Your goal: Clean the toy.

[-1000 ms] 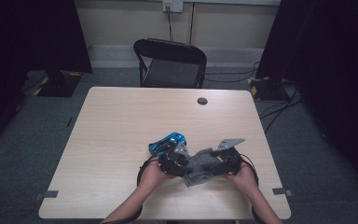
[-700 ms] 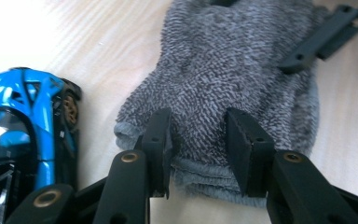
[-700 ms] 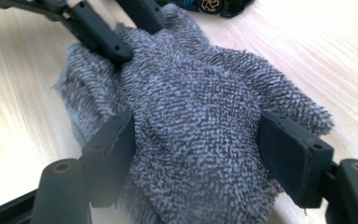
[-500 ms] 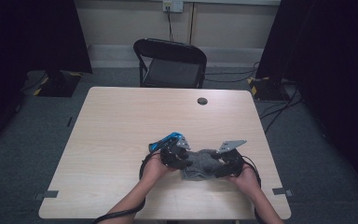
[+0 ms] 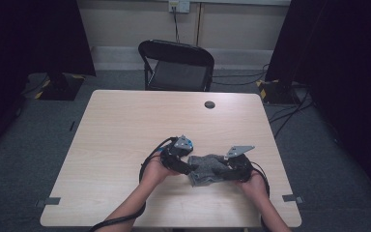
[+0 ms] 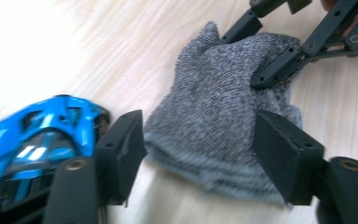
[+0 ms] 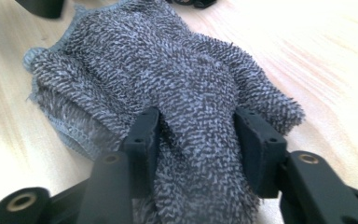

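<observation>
Near the front edge of the tabletop (image 5: 125,125), right of centre, both tools work on one grey cloth (image 5: 207,169). Left hand-held gripper (image 5: 186,166): jaws apart, they have just been opening; in the left gripper view the left hand-held gripper (image 6: 200,154) straddles the near folded edge of the cloth (image 6: 219,126), pads clear of it on both sides. Right hand-held gripper (image 5: 227,170): jaws have just been closing and are now clamped on the cloth; in the right gripper view the right hand-held gripper (image 7: 196,140) squeezes a raised ridge of the cloth (image 7: 168,79) between both pads. The left gripper view also shows the right tool's black jaws at top right, pinching the far corner of the cloth.

Cloth is terry-like, folded into several layers, stacked edges visible, lying flat on the wood between the two tools. Blue toy car (image 6: 42,140) sits just left of the left tool's jaw in the left gripper view, touching or nearly touching it, cannot tell which; from the high view a blue bit (image 5: 189,143) shows at the far side of the left tool.

Further out: small dark round disc (image 5: 209,104) near the far edge of the tabletop, well apart from the cloth. Black folding chair (image 5: 176,65) beyond the far edge. Person's forearms enter from the near side.
</observation>
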